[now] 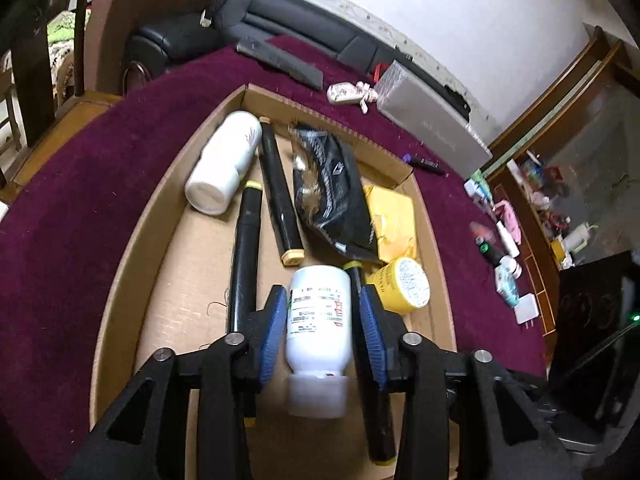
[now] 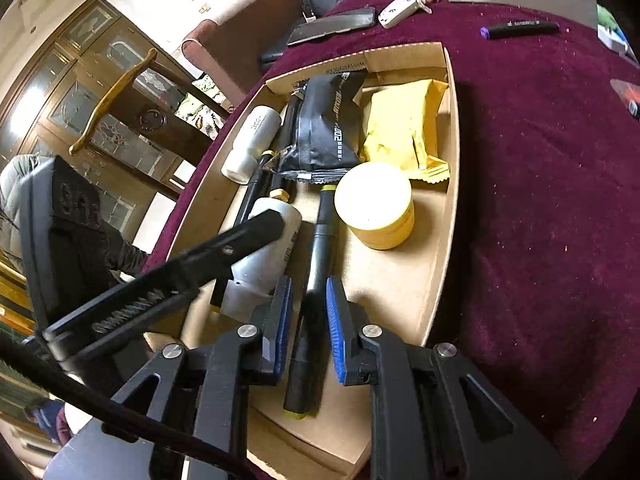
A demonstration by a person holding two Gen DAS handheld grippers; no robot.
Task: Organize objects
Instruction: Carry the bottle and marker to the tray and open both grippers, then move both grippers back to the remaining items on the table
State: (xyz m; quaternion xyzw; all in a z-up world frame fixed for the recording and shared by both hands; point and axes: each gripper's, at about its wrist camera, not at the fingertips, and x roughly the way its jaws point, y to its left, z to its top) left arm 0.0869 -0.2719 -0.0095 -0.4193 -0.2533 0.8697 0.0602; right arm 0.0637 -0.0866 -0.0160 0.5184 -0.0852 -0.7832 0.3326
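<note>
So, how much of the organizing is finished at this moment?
Done: the cardboard box already holds a white bottle, black markers, a black pouch, a yellow packet and a yellow jar. In hand: the left gripper brackets a labelled white bottle; the right gripper straddles a black marker. Left: a purple-capped marker and a key fob lie on the cloth.

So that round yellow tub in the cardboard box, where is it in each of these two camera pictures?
Left wrist view: the yellow tub lies lower right of centre, just right of the left gripper.
Right wrist view: the yellow tub sits near the centre, above the right gripper.
Shared landmark: the black snack packet, just beyond the tub in both.
</note>
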